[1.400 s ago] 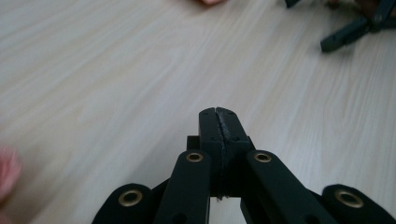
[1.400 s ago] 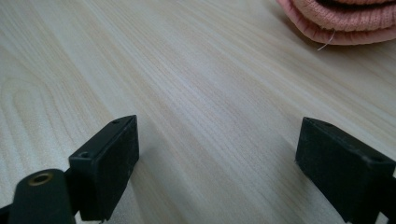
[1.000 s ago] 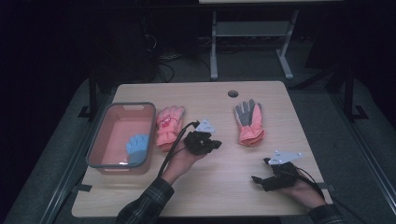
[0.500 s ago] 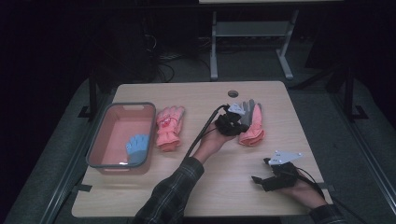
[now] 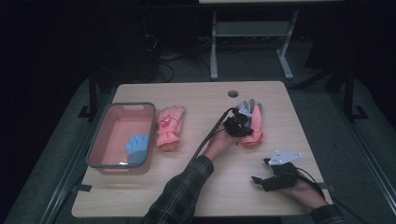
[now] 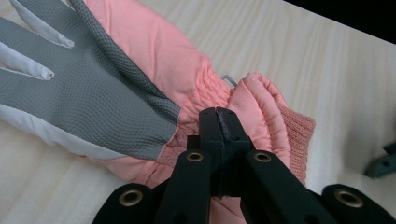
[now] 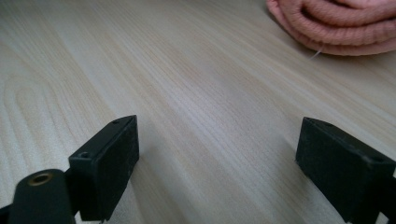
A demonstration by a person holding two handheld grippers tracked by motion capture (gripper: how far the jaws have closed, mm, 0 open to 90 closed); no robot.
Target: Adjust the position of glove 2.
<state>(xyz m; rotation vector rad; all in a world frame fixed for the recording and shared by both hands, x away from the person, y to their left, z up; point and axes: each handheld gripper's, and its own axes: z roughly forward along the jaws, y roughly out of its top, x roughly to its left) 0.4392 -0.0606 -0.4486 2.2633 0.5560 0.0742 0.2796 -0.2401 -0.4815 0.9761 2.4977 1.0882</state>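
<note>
1. Toward three o'clock on the worktop [image 5: 201, 98] lies the pink-and-grey glove [image 5: 252, 123], palm up.
2. At its cuff, the left claw [image 6: 219, 119] is closed, jaws pressed together against the gathered fabric.
3. Near five o'clock, the right claw [image 7: 217, 154] rests wide open on bare wood.

A dim lab or recording room: a lone wooden desk [image 5: 196, 186] on grey carpet, cables [image 5: 163, 65] and a metal stand [image 5: 252, 42] behind.
</note>
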